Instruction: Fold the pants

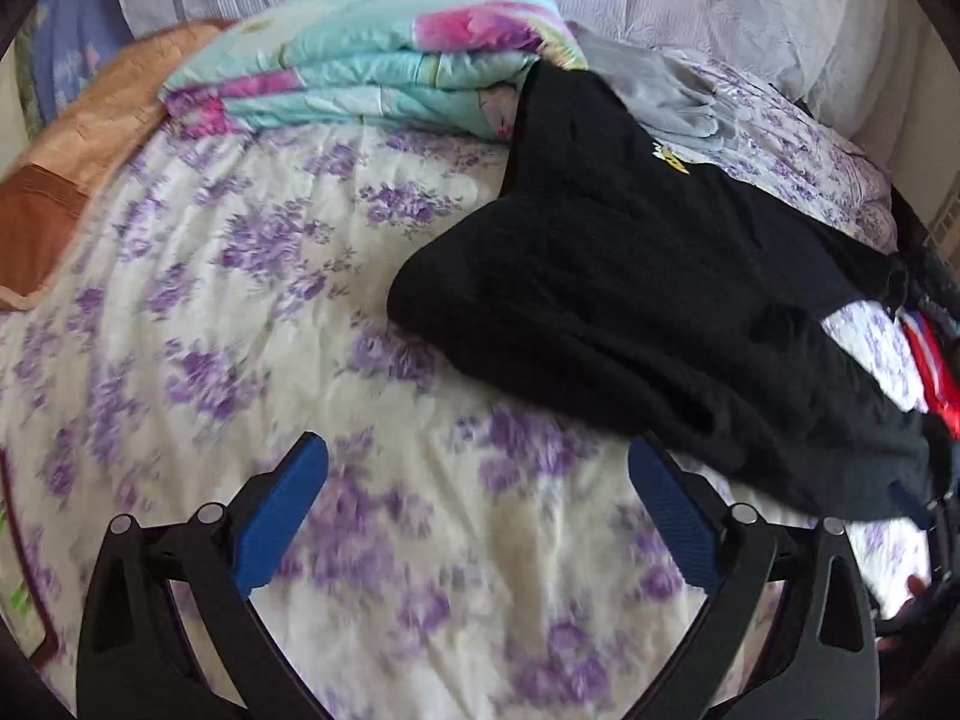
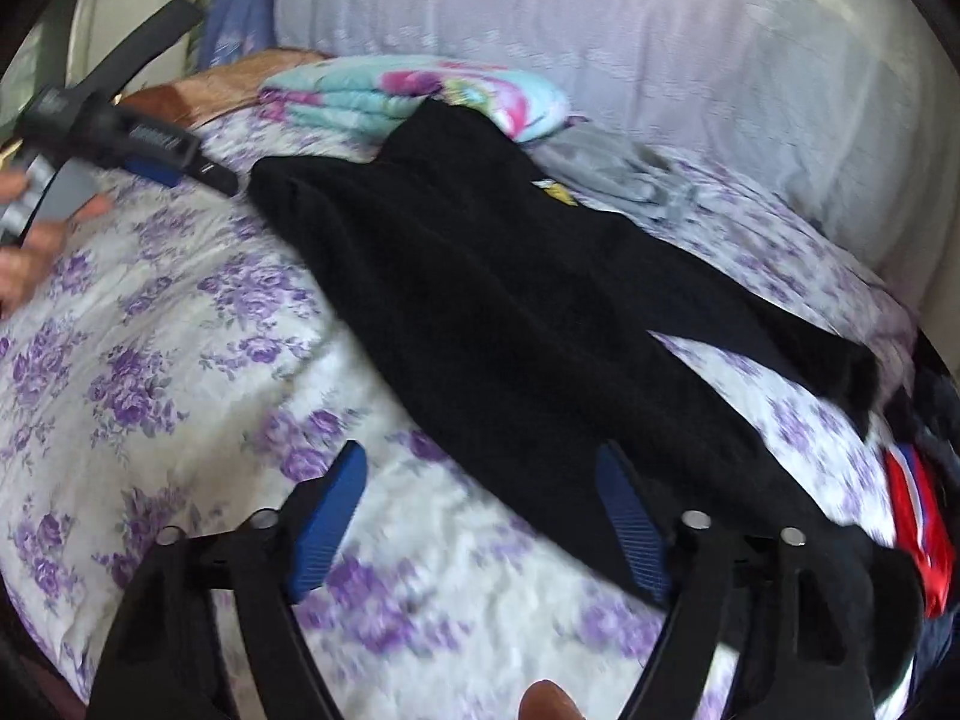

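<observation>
The black pants (image 2: 510,312) lie spread on the floral bedsheet (image 1: 240,300), waist end up against the folded turquoise quilt (image 1: 372,72) and a grey garment (image 1: 666,84), with the two legs splayed apart toward the near right edge of the bed. No fold looks made yet, though the dark cloth hides its creases and motion blur softens the edges, so a first crease near the waist cannot be ruled out. The left gripper (image 1: 480,516) hovers over bare sheet beside the pants, jaws spread wide with nothing between them. The right gripper (image 2: 486,516) has its jaws apart too, over the edge of the nearer leg, not pinching it. Bringing the legs together and folding up the length all appear left to do.
</observation>
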`<state>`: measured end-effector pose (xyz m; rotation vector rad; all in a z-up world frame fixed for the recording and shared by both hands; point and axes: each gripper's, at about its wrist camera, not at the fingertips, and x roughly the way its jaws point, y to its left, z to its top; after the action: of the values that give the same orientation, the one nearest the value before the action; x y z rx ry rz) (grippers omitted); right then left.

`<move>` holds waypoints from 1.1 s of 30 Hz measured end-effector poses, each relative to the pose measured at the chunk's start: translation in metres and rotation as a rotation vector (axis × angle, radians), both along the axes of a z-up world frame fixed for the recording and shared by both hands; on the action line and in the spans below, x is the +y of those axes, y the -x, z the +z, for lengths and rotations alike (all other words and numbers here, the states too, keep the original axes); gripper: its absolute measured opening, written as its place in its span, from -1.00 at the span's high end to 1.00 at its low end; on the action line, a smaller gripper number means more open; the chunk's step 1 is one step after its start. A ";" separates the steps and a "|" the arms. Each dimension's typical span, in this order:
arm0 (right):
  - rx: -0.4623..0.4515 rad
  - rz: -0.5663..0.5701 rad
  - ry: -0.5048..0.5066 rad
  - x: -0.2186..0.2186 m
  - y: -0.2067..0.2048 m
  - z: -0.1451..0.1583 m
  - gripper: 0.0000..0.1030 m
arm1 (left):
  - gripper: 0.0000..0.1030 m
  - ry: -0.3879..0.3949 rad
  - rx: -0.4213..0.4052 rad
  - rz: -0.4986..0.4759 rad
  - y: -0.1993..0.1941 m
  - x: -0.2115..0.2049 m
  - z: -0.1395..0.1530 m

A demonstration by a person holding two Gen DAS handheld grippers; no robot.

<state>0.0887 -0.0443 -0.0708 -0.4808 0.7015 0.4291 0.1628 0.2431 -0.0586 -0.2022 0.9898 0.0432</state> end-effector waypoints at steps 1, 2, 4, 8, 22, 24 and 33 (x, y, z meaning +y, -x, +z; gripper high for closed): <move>0.004 0.015 0.014 0.006 -0.003 -0.002 -0.33 | -0.83 0.035 0.024 -0.005 -0.013 0.006 -0.005; 0.002 0.039 0.034 0.015 -0.008 -0.006 -0.32 | -0.68 0.057 0.041 -0.009 -0.020 0.008 -0.009; -0.005 0.070 0.062 0.026 -0.013 -0.011 -0.31 | -0.55 0.152 0.089 -0.029 -0.041 0.018 -0.020; -0.001 0.093 0.116 0.040 -0.027 -0.024 -0.19 | -0.47 0.268 0.111 -0.054 -0.066 0.024 -0.034; -0.066 0.098 0.064 0.032 -0.025 -0.004 0.94 | 0.67 0.531 0.065 -0.071 -0.069 0.029 -0.034; -0.100 0.113 0.065 0.030 -0.010 0.007 0.94 | 0.80 0.507 0.008 -0.084 -0.053 0.024 -0.020; -0.165 0.201 0.047 0.008 0.075 0.051 0.94 | 1.00 0.365 -0.305 -0.080 0.094 0.006 0.026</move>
<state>0.0139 -0.0367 -0.0198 -0.6270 0.5065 0.5556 0.0688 0.2488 -0.0330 -0.4891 0.6936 -0.2371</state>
